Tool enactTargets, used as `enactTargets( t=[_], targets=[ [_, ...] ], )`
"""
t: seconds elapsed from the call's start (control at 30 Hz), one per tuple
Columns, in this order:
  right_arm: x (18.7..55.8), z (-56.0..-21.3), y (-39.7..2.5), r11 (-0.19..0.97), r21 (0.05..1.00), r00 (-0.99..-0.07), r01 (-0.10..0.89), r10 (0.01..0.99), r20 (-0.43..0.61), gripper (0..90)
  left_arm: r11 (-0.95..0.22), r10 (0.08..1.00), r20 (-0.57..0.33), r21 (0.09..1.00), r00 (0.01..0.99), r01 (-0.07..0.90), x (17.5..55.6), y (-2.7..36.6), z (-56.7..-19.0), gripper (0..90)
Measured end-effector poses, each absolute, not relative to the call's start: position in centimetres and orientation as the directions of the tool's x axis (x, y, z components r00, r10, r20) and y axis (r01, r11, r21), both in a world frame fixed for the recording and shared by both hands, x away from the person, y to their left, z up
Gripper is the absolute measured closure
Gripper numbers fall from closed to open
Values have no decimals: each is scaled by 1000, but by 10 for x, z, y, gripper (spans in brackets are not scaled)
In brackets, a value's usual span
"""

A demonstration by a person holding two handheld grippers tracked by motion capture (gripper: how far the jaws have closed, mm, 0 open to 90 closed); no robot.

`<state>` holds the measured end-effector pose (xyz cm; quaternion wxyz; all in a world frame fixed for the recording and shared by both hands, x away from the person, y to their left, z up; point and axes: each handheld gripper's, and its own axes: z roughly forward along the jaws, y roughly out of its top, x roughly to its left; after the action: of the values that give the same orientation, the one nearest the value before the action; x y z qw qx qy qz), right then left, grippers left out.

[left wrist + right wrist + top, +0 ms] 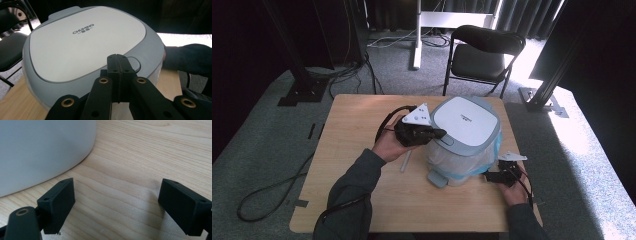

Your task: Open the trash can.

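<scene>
A pedal bin with a white and grey lid [464, 120] stands on the wooden table [357, 115], right of centre. A clear liner with a blue edge [492, 150] hangs out under the lid. My left gripper [441, 133] is shut with nothing between its jaws, its tips at the lid's front rim. In the left gripper view, the left gripper [119, 60] rests by the round button [135, 63] on the lid [85, 42]. My right gripper [492, 176] is low by the bin's base, open; the right gripper [116, 202] has bare table between its jaws and the bin wall [37, 150] at left.
A grey pedal [437, 178] sticks out at the bin's foot, and a thin white stick [405, 161] lies on the table beside my left forearm. Behind the table stands a black chair [484, 52]. Cables [267, 190] trail over the floor at left.
</scene>
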<state>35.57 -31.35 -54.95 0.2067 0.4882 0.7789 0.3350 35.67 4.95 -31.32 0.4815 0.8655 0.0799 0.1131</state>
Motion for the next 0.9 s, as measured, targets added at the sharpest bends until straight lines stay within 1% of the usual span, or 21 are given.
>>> enactTargets(
  t=[0.33,0.47,0.9],
  targets=[
    [356,-549,-313,298,724,-437,622,900,5,129,-520,234,101,853,967,36,361,46,-316,900],
    [355,-549,-313,298,724,-436,623,900,5,129,-542,237,131,840,963,19,358,44,-314,900],
    [355,-550,-313,297,724,-435,622,900,4,129,-556,235,144,831,961,11,357,44,-313,900]
  ],
)
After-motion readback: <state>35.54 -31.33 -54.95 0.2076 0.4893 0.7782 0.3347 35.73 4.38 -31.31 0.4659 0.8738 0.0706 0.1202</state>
